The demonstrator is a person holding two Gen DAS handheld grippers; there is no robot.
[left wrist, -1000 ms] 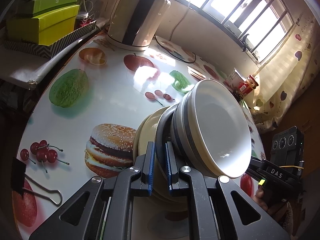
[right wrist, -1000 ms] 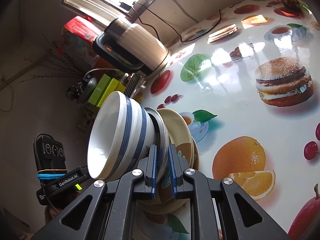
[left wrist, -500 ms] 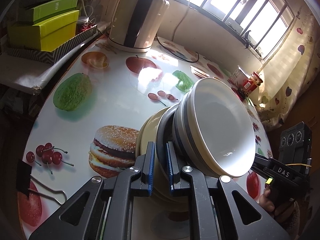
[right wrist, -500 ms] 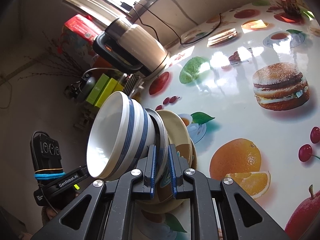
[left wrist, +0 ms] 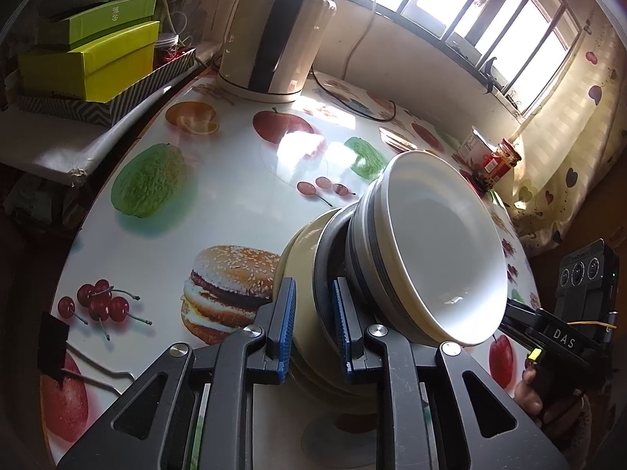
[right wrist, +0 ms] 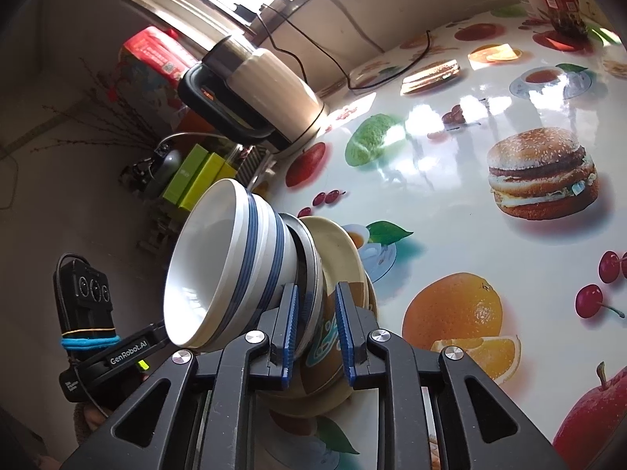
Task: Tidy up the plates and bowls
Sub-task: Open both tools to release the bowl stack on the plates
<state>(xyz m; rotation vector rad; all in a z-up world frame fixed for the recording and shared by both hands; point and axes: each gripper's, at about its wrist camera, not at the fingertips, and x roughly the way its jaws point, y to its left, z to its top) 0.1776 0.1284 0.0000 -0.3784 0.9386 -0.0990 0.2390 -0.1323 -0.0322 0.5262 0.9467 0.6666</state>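
A stack of dishes is held on edge above the fruit-print table (left wrist: pixel 235 211): white bowls with blue bands (left wrist: pixel 443 250), a dark-rimmed plate (left wrist: pixel 325 274) and cream plates (left wrist: pixel 298 250). My left gripper (left wrist: pixel 312 325) is shut on the plates' rim from one side. My right gripper (right wrist: pixel 315 325) is shut on the opposite rim; there the bowls (right wrist: pixel 231 266) face left and the cream plate (right wrist: pixel 341 258) faces right. Each gripper body shows in the other's view.
A white and black kettle (left wrist: pixel 274 31) with its cord stands at the table's back. Yellow-green boxes (left wrist: pixel 90 58) sit on a side shelf at left. A red jar and a carton (left wrist: pixel 497 156) stand near the window. A binder clip (left wrist: pixel 55 348) lies at the near left.
Both grippers and the dish stack have shifted slightly over the table; the grip and the stack's tilt look the same.
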